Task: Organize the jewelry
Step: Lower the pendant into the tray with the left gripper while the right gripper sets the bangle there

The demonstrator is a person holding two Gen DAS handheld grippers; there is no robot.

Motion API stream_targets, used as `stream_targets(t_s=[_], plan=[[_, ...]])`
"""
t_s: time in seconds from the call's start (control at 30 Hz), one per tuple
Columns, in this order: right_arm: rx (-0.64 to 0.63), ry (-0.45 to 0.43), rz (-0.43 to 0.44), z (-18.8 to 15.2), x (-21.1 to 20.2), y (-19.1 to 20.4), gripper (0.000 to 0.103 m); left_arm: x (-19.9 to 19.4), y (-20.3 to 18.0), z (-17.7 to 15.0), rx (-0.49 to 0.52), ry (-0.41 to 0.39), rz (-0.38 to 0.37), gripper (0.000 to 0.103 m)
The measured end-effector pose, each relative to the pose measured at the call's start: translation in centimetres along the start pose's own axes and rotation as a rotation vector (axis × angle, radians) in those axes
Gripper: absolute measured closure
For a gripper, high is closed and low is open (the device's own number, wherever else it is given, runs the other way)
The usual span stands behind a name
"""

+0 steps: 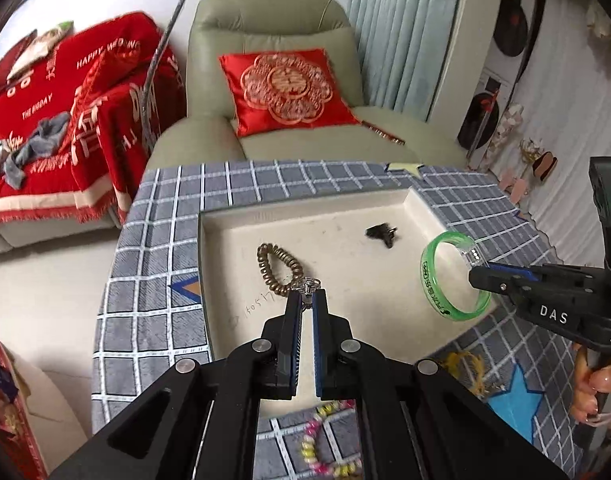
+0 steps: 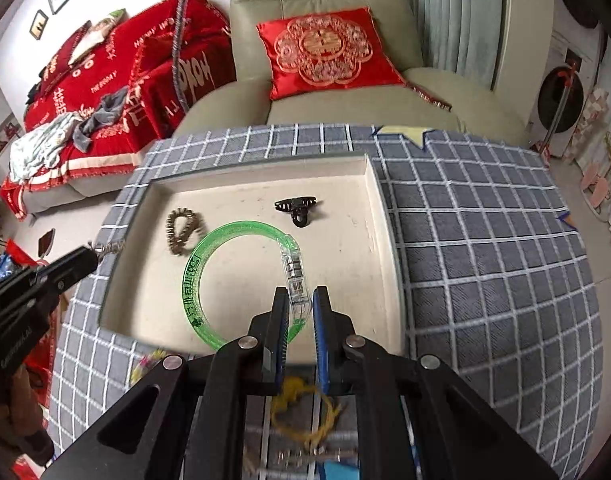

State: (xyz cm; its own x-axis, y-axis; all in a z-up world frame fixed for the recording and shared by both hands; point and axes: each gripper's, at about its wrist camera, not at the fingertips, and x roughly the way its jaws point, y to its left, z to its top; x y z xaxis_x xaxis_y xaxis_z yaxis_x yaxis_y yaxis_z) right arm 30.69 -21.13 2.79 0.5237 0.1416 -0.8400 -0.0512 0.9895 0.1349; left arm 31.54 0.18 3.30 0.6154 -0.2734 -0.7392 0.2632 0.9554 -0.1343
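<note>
I see the cream tray (image 2: pixel 377 216) sunk in the checked cloth (image 2: pixel 485 260), with the green bangle (image 2: pixel 191 276) at its 5 o'clock side, the bronze bead bracelet (image 1: pixel 273 268) at 9 and a black clip (image 2: pixel 295 206) at 1. My right gripper (image 2: pixel 299 300) is nearly closed on the bangle's clear clasp. My left gripper (image 1: pixel 306 300) pinches a small silver piece (image 1: pixel 305 286) just beside the beads.

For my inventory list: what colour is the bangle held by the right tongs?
Translucent green bangle with a clear clasp section; the right wrist view shows it best.
</note>
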Motion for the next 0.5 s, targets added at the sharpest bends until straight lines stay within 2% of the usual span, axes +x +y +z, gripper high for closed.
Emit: stream_targets(t_s=[0.17, 0.37, 0.5], plan=[[0.015, 0.058, -0.014, 1.1, 3.9, -0.7, 0.09, 3.1, 0.3, -0.3, 0.013, 0.053, 0.008, 0.084], [0.032, 0.138, -0.044, 1.6, 7.7, -1.3, 0.09, 6.0, 0.8, -0.6, 0.009, 0.143, -0.03, 0.084], [0.052, 0.144, -0.047, 2.1, 9.0, -1.6, 0.09, 7.2, 1.1, -0.4, 0.003, 0.163, -0.02, 0.084]])
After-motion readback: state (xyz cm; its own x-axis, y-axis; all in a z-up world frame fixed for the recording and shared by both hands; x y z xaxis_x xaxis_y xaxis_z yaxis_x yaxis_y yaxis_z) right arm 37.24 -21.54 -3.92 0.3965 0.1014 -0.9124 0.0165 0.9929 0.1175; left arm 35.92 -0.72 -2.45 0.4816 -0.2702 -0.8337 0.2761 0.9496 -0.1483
